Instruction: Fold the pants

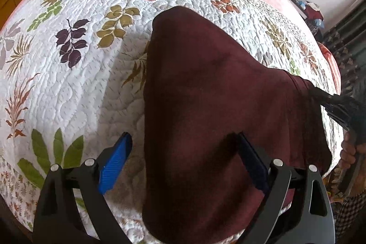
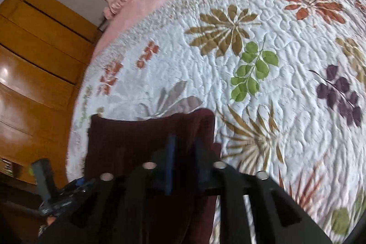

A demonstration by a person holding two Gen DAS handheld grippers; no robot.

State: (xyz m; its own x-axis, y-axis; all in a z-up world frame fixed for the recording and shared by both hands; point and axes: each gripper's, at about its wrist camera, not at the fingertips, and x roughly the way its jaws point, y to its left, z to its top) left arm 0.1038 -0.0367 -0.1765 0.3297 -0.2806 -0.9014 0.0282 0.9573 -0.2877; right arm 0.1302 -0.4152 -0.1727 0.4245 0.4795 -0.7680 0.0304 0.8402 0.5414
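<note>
Maroon pants [image 1: 205,106] fill the left wrist view, lying on a white quilt [image 1: 68,84] printed with coloured leaves. Their long axis runs away from the camera toward the far side of the bed. The left gripper [image 1: 183,152] stands wide open: its left blue finger [image 1: 114,166] hangs over bare quilt just beside the cloth edge, while the other finger sits over the fabric, so the near edge lies between the jaws, ungripped. At right, the right gripper [image 1: 324,97] pinches a corner of the pants, pulling the cloth to a taut point.

From the right wrist view, the pants [image 2: 137,134] lie directly ahead of and beneath the right gripper [image 2: 185,152]. Its fingers are drawn narrow with dark cloth between them, apparently clamped. The quilt [image 2: 251,84] stretches beyond. The left gripper seems nearer the free edge, and probably must close next.
</note>
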